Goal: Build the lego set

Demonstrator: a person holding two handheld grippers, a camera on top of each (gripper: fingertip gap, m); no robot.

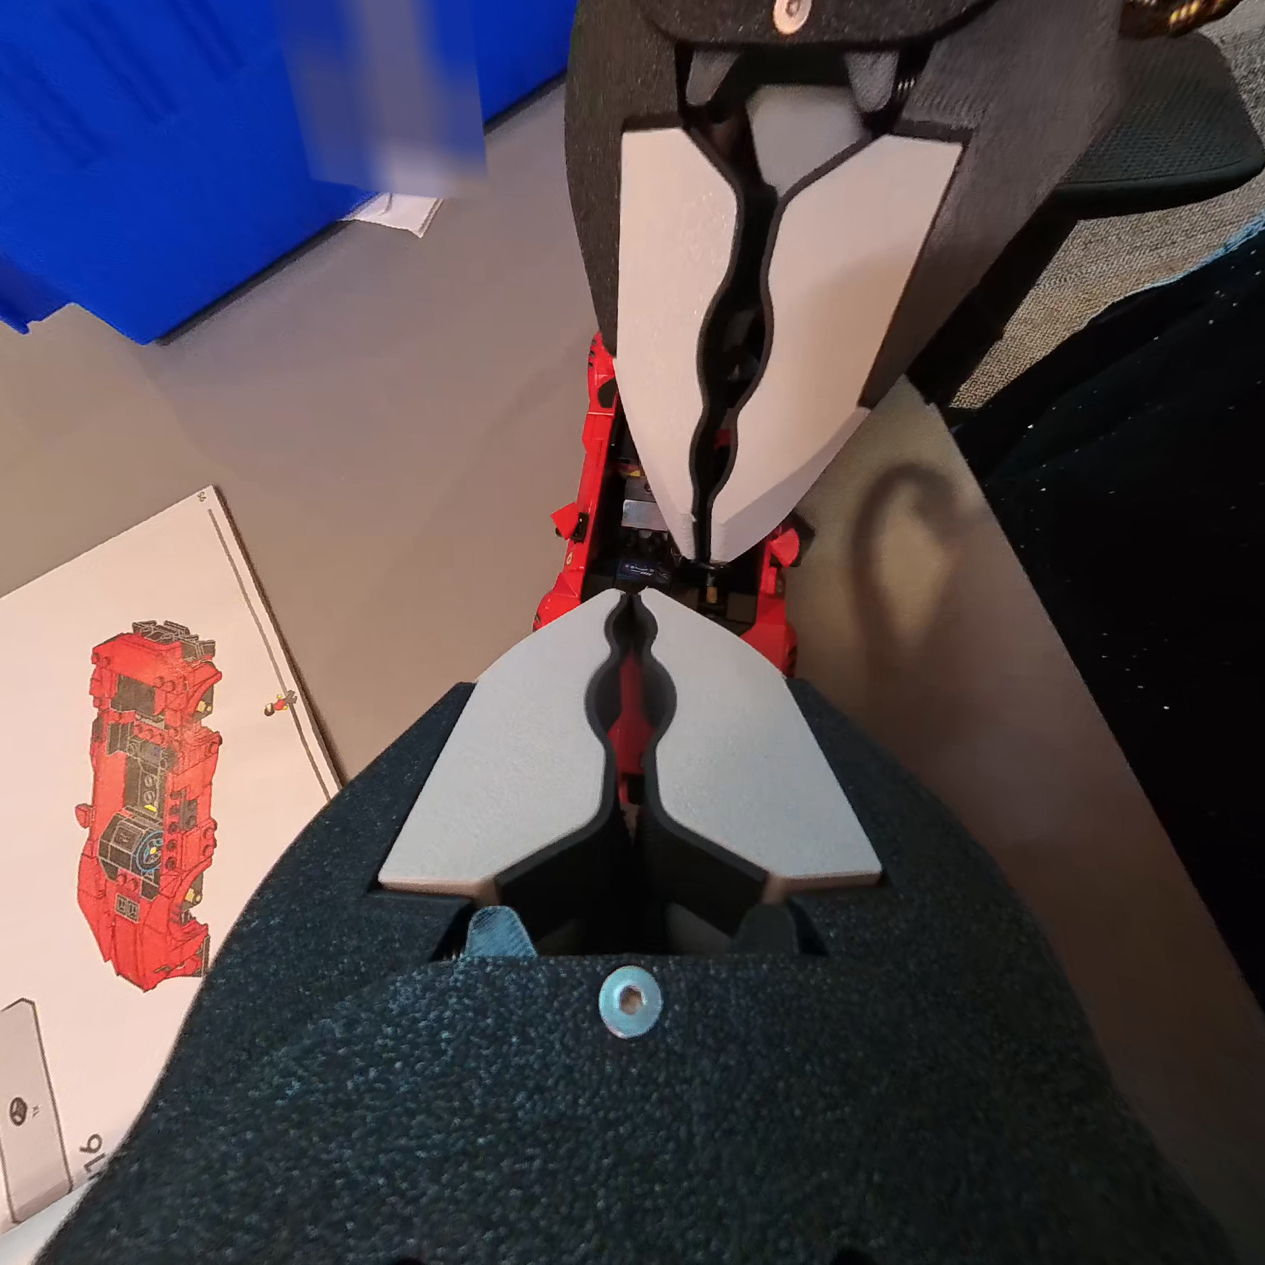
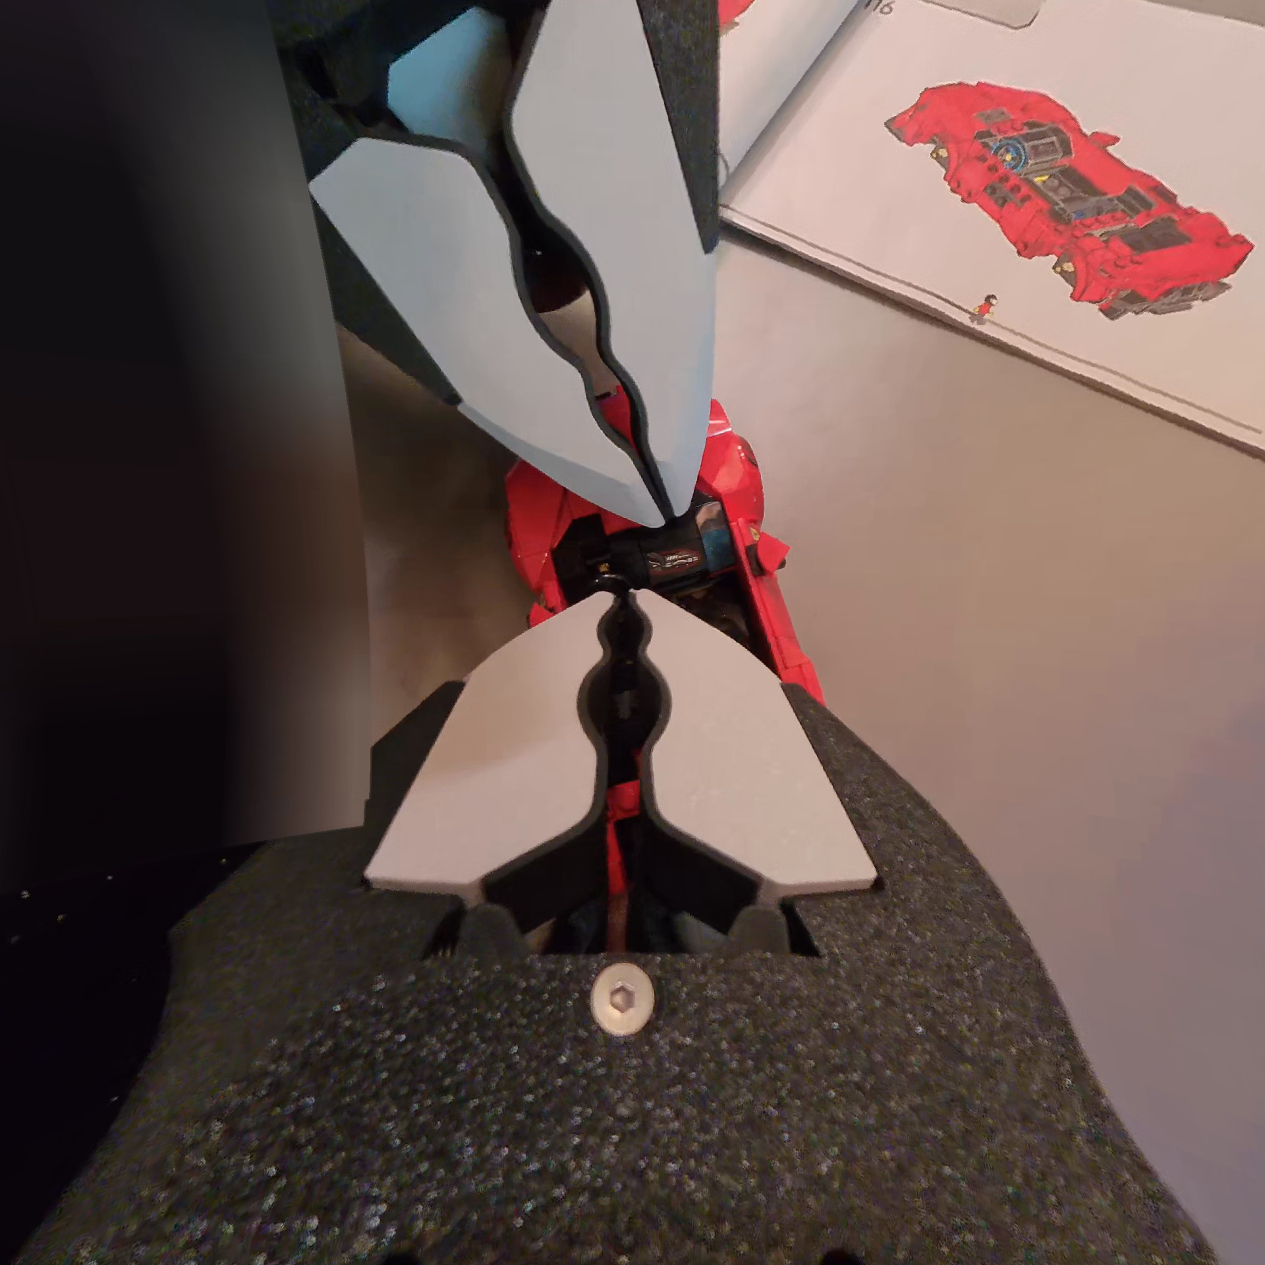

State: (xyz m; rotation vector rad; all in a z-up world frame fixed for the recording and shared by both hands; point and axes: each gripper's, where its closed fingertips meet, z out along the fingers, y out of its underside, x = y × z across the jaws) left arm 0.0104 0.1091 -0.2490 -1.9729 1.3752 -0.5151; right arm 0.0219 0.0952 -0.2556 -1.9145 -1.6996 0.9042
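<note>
A partly built red lego car [image 1: 590,472] lies on the grey table, its black cockpit facing up; it also shows in the right wrist view [image 2: 736,452]. My left gripper [image 1: 628,601] is shut, its tips resting on the cockpit's black parts, as the right wrist view [image 2: 662,519] shows from the far side. My right gripper [image 2: 619,597] is shut on a small black piece [image 2: 615,582] and holds it at the cockpit. It points toward me in the left wrist view [image 1: 704,554]. The two grippers' tips are nearly touching over the car.
An open instruction booklet [image 1: 171,650] showing the red car lies left of the car, also seen in the right wrist view [image 2: 1027,171]. A blue bin [image 1: 171,137] stands at the back left. The table edge [image 1: 972,616] runs close on the right, with a chair [image 1: 1164,137] beyond. Only a small space, under 4 cm, lies between the two pairs of fingers.
</note>
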